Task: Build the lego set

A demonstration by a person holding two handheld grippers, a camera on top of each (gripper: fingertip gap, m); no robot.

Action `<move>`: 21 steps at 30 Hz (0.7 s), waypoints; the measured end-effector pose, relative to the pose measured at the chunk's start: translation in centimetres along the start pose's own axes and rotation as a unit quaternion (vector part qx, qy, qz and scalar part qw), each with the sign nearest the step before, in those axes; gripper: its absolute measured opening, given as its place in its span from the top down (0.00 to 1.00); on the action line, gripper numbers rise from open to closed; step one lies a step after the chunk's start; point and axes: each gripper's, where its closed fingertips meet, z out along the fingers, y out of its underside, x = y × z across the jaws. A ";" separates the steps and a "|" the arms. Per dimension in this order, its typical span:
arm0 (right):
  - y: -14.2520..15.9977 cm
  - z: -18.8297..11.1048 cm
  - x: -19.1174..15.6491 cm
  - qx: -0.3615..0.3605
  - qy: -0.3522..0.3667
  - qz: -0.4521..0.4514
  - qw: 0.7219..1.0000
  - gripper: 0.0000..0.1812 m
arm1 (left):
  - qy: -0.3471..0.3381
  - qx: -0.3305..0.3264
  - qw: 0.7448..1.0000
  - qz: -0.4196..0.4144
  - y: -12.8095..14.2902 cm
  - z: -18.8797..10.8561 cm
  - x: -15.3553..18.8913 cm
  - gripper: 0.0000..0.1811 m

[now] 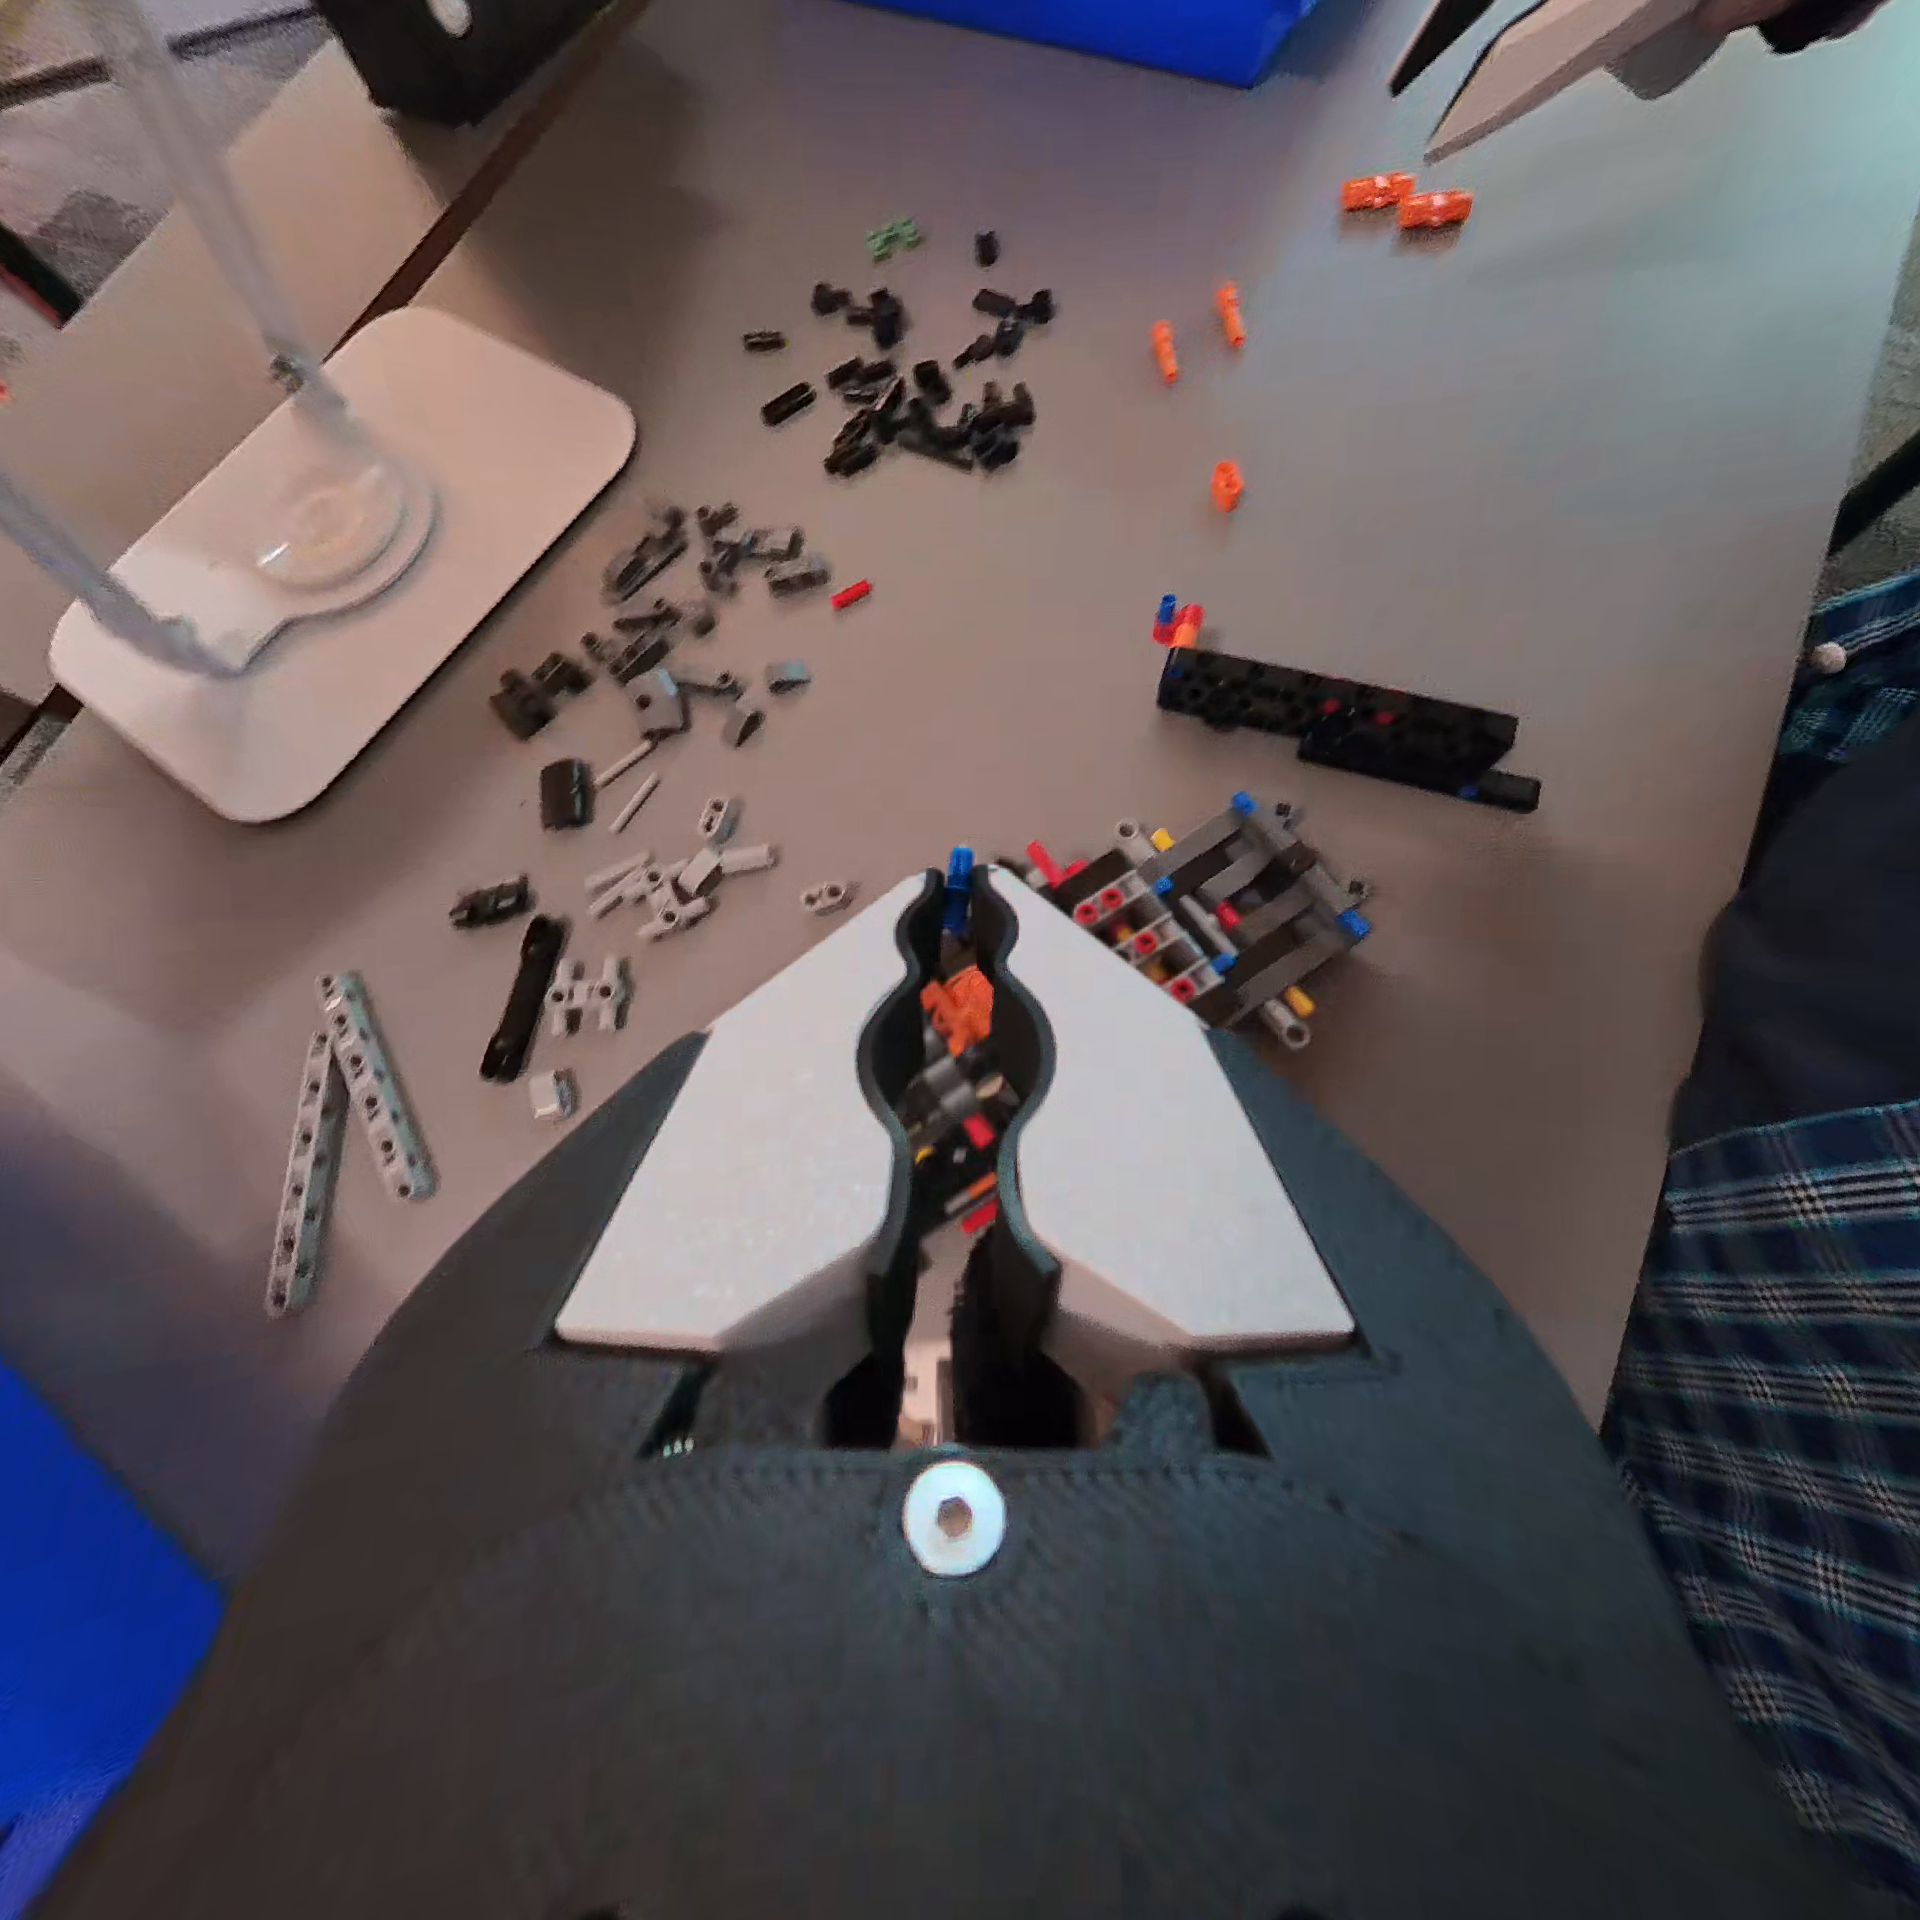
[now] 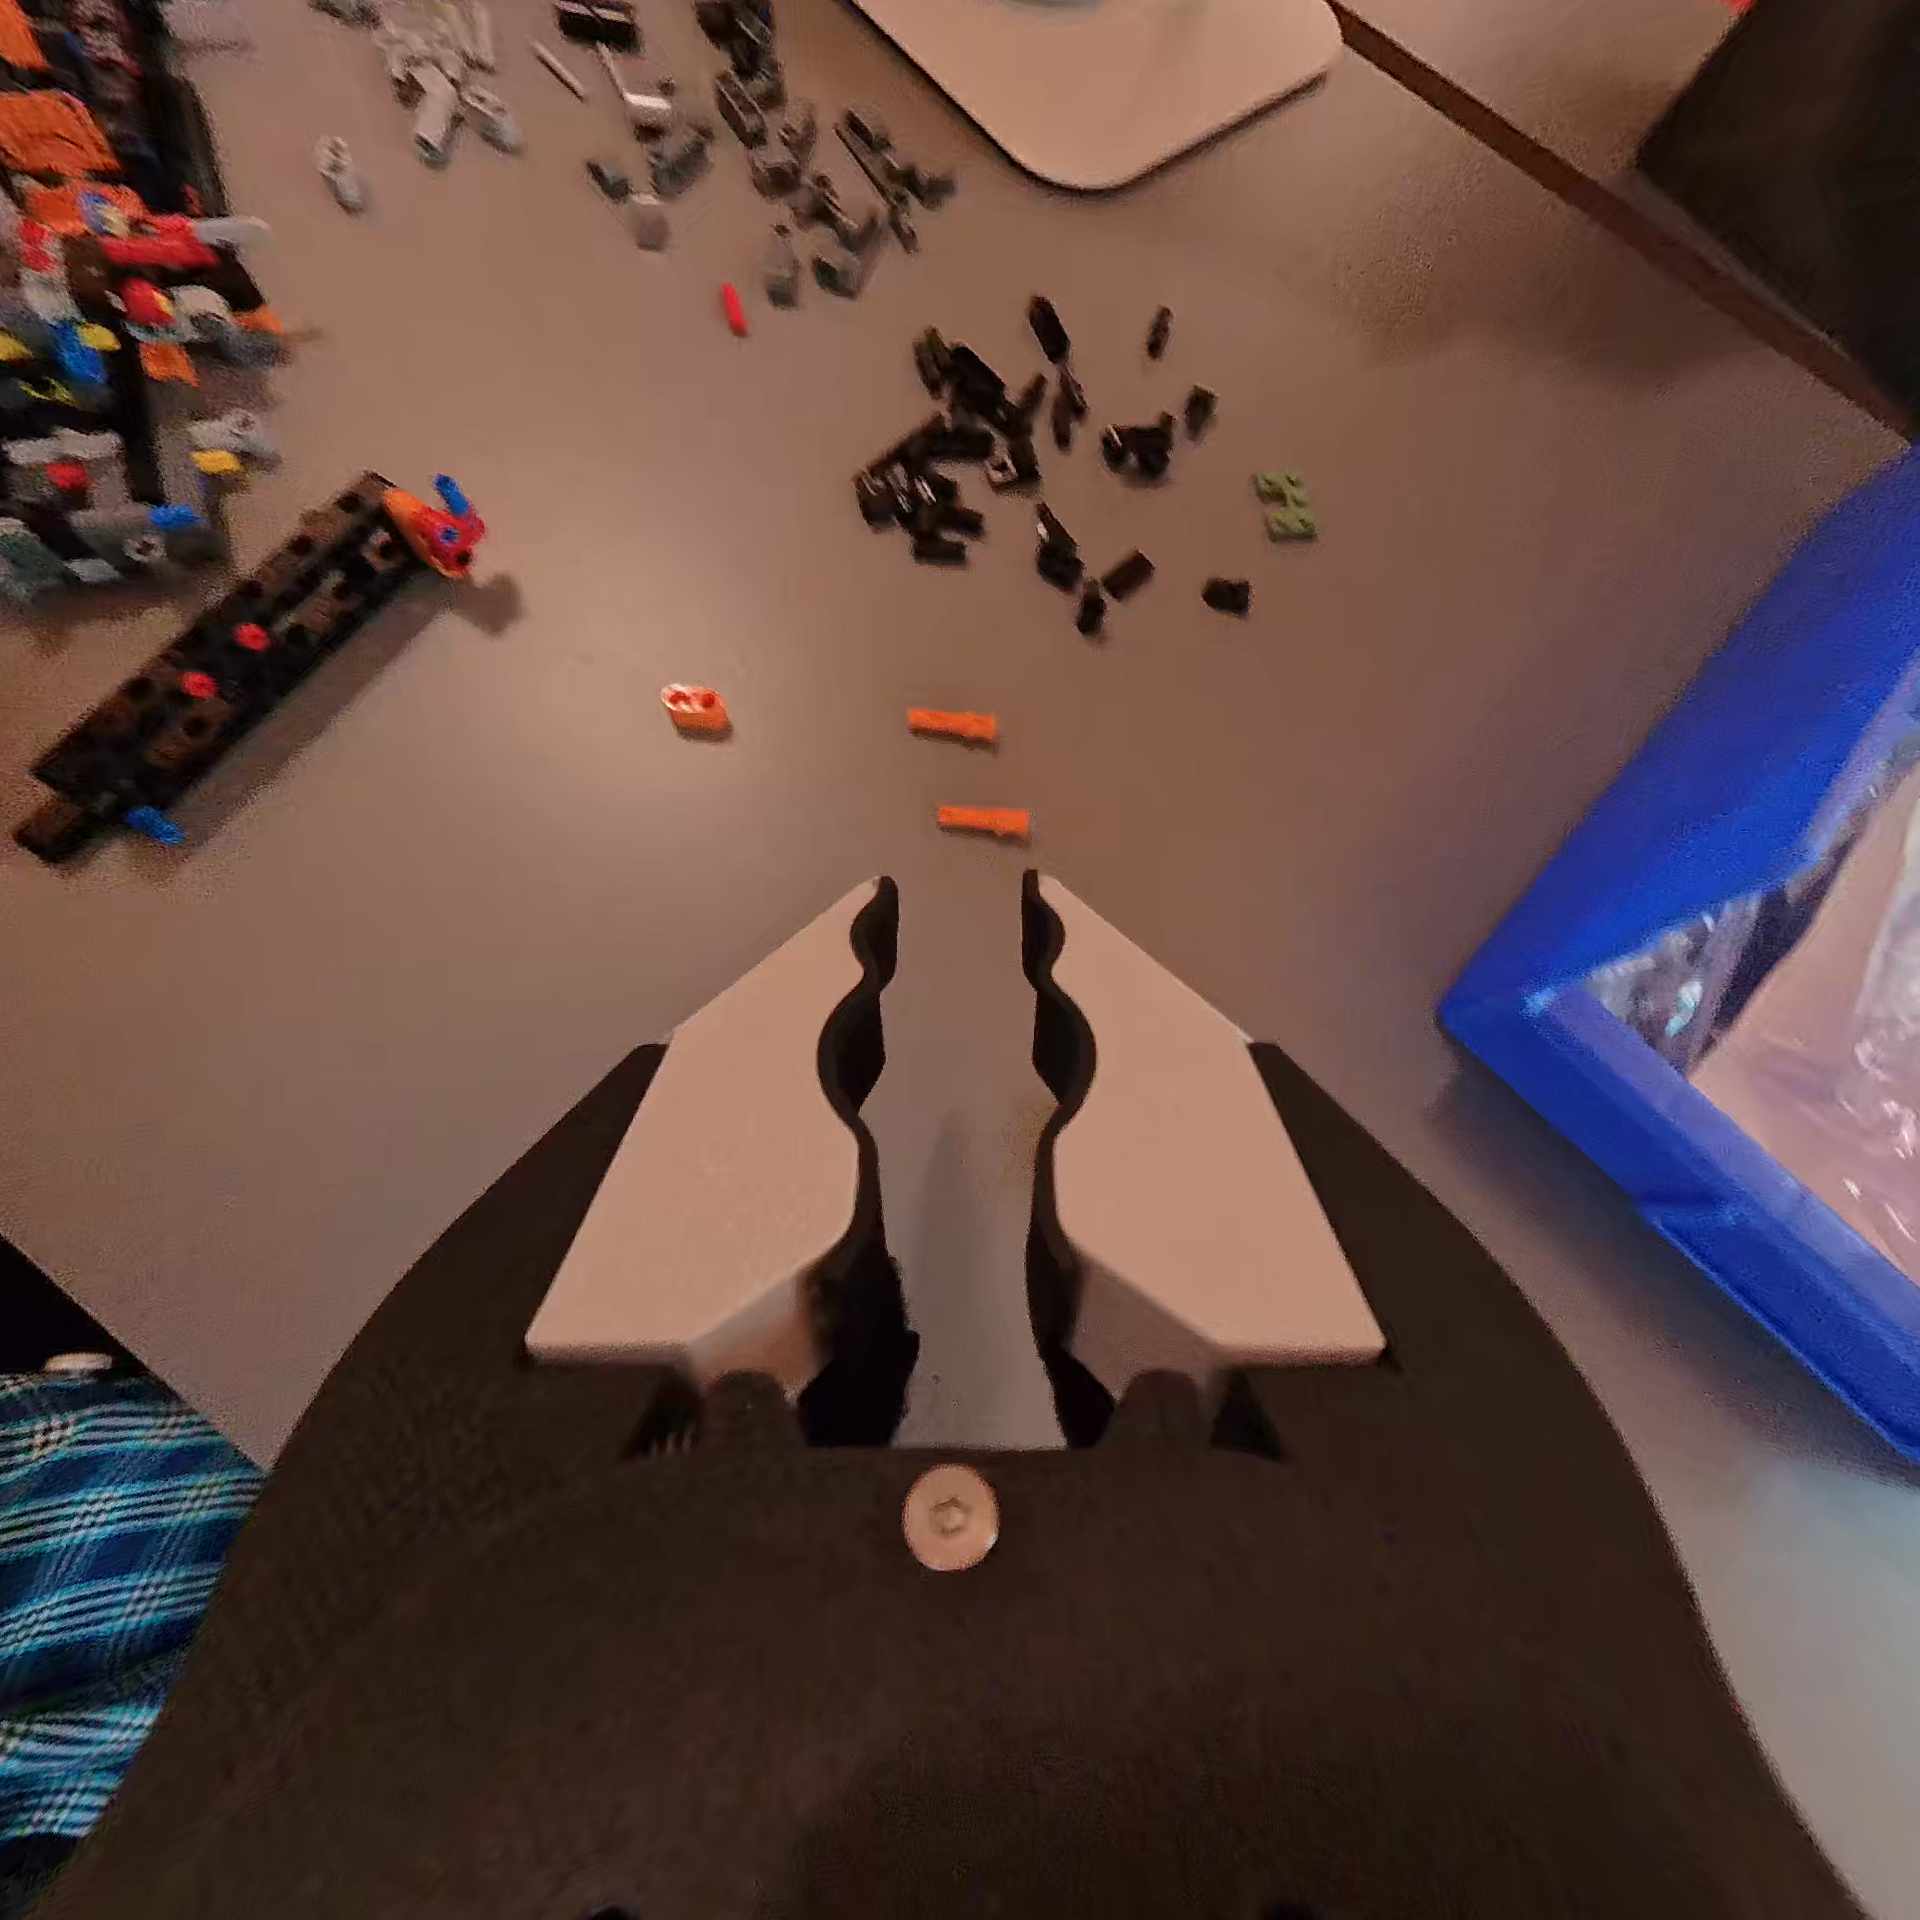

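Observation:
My left gripper (image 1: 960, 891) is shut on a small blue pin (image 1: 958, 864) held at its tips. It hovers over the grey, black and red lego assembly (image 1: 1205, 925), which also shows at the left edge of the right wrist view (image 2: 94, 312). A black beam sub-assembly (image 1: 1340, 717) with red and blue pins lies beyond it and shows again in the right wrist view (image 2: 229, 655). My right gripper (image 2: 958, 883) is open and empty, low over the table, just short of an orange pin (image 2: 983, 820). A second orange pin (image 2: 951, 724) and a short orange piece (image 2: 695, 707) lie farther on.
Piles of loose parts lie on the table: black pins (image 1: 925, 384), dark grey parts (image 1: 686, 592), light grey parts (image 1: 665, 883), two long grey beams (image 1: 343, 1112), a green piece (image 2: 1286, 506). A white lamp base (image 1: 343, 561) stands left. A blue box (image 2: 1662, 935) of bags sits right. A person's plaid sleeve (image 1: 1787, 1351) is at the right edge.

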 end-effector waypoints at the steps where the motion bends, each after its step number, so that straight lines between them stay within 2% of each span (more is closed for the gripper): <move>1: 0.6 -0.1 0.6 -0.009 0.007 0.003 1.000 0.88 | 0.006 0.000 1.000 0.005 -0.4 0.5 0.3 0.98; 3: 1.5 -0.2 1.4 -0.024 0.016 0.005 1.000 0.87 | 0.018 0.000 1.000 0.012 -1.0 1.4 0.9 0.97; 6: 1.5 0.9 0.5 -0.030 -0.018 0.005 0.999 0.87 | 0.039 0.001 0.999 0.013 -1.7 2.7 1.7 0.98; 8: 2.5 1.2 1.9 -0.066 0.007 -0.009 0.998 0.91 | 0.045 0.000 0.999 0.017 -2.1 3.5 2.2 0.97; 9: 2.5 1.0 2.5 -0.061 0.010 -0.002 0.998 0.92 | 0.048 0.000 0.999 0.019 -2.3 3.8 2.4 0.97; 13: 4.9 -0.5 5.0 -0.073 0.018 0.042 0.996 0.89 | 0.055 -0.001 0.998 0.025 -2.8 4.5 3.1 0.97; 16: 6.8 -0.3 5.2 -0.093 0.007 0.059 0.994 0.88 | 0.068 -0.001 0.997 0.021 -3.1 5.3 3.5 0.97; 21: 7.3 0.9 4.8 -0.098 0.011 0.058 0.993 0.90 | 0.084 -0.005 0.996 0.032 -3.9 6.7 4.6 0.97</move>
